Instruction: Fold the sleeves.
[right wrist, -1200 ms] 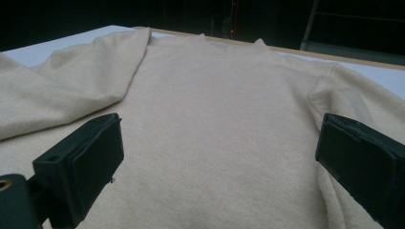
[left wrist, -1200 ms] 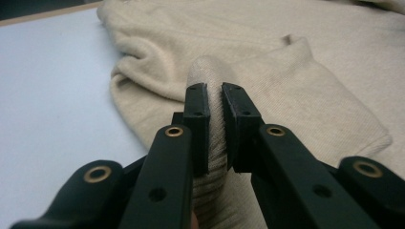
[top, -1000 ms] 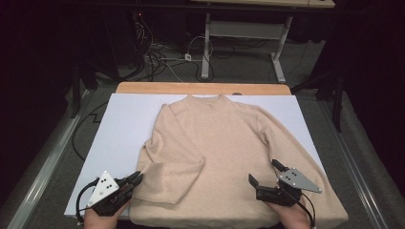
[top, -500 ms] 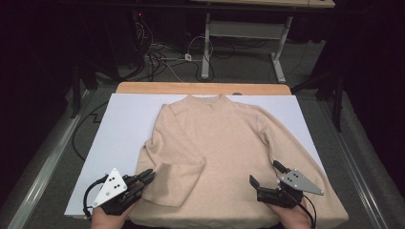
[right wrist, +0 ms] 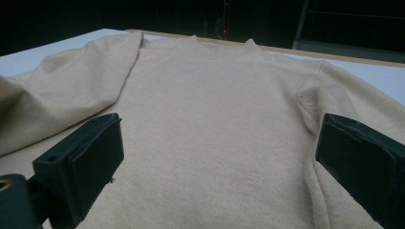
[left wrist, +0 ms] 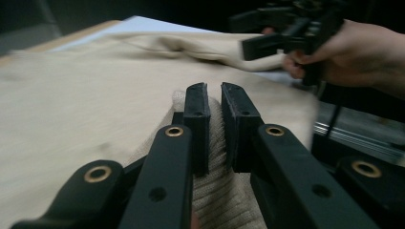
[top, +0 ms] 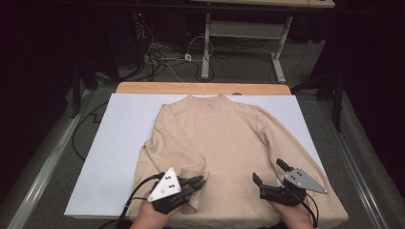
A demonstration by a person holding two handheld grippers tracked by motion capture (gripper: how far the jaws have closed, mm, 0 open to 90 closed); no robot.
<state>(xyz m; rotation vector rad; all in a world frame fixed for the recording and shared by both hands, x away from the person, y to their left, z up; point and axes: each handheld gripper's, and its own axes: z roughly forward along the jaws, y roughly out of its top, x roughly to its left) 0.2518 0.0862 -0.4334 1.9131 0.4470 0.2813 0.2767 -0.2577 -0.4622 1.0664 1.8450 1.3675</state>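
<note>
Lying flat on the white-covered bench [top: 114, 157], a beige knitted sweater [top: 224, 143] is being shown front-up, its collar pointing toward the far wooden edge [top: 200, 88] of the bench and its hem lying at the near edge. Its sleeve on the left side of the high view is being folded in over the body, and the other sleeve is being left stretched out diagonally toward the near right corner.

The left gripper [top: 198, 182] is being held low over the near left part of the sweater. Its fingers [left wrist: 197, 119] are being pressed nearly together, and a ribbed piece of the beige knit, seemingly the cuff of the folded sleeve, is being pinched between them; in the left gripper view the ribbed cloth is being seen bunched between the two black pads.

The right gripper [top: 271, 171] is being held at the near right part of the sweater, just above the hem region, beside the outstretched sleeve. Its fingers [right wrist: 93, 157] are being kept widely spread, and nothing is being gripped between them; in the right gripper view the flat body of the sweater is being seen between the two pads.
</note>
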